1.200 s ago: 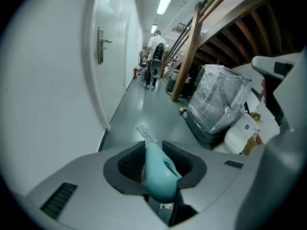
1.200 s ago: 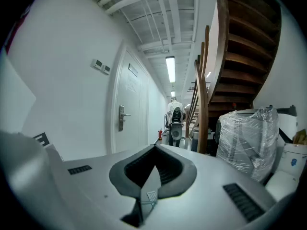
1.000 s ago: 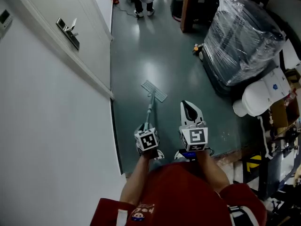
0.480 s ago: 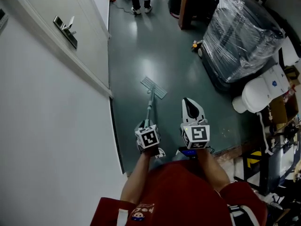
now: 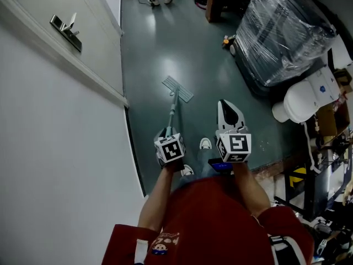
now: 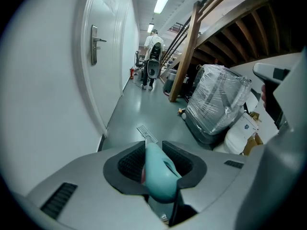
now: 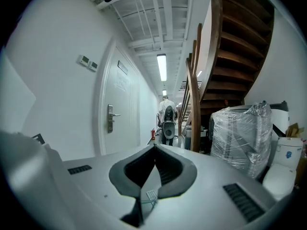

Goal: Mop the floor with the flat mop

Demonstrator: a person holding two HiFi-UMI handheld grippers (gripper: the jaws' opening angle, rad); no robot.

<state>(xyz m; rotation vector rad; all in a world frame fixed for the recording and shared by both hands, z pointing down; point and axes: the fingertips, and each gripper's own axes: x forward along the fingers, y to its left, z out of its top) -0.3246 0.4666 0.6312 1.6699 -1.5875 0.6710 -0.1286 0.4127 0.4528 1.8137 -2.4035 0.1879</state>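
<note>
The flat mop head (image 5: 177, 89) lies on the dark green floor (image 5: 165, 48), close to the white wall on the left. Its pole (image 5: 173, 115) runs back to my left gripper (image 5: 167, 134), which is shut on the teal mop handle (image 6: 159, 172). In the left gripper view the mop head (image 6: 147, 133) shows just past the left gripper (image 6: 154, 147). My right gripper (image 5: 225, 105) hangs to the right of the pole, clear of it. In its own view the right gripper (image 7: 154, 147) has its jaws meeting with nothing between them, and the mop head (image 7: 151, 195) shows below them.
A white wall and a door with a lever handle (image 5: 65, 29) run along the left. A plastic-wrapped pallet load (image 5: 287, 32) and a white toilet (image 5: 308, 101) stand at right. A person (image 6: 153, 56) stands far down the corridor beside wooden stair posts (image 6: 184, 56). My shoe (image 5: 205, 143) is between the grippers.
Both grippers and the mop head have shifted forward along the floor. A shoe has stepped into view between the grippers. Both grippers keep their states.
</note>
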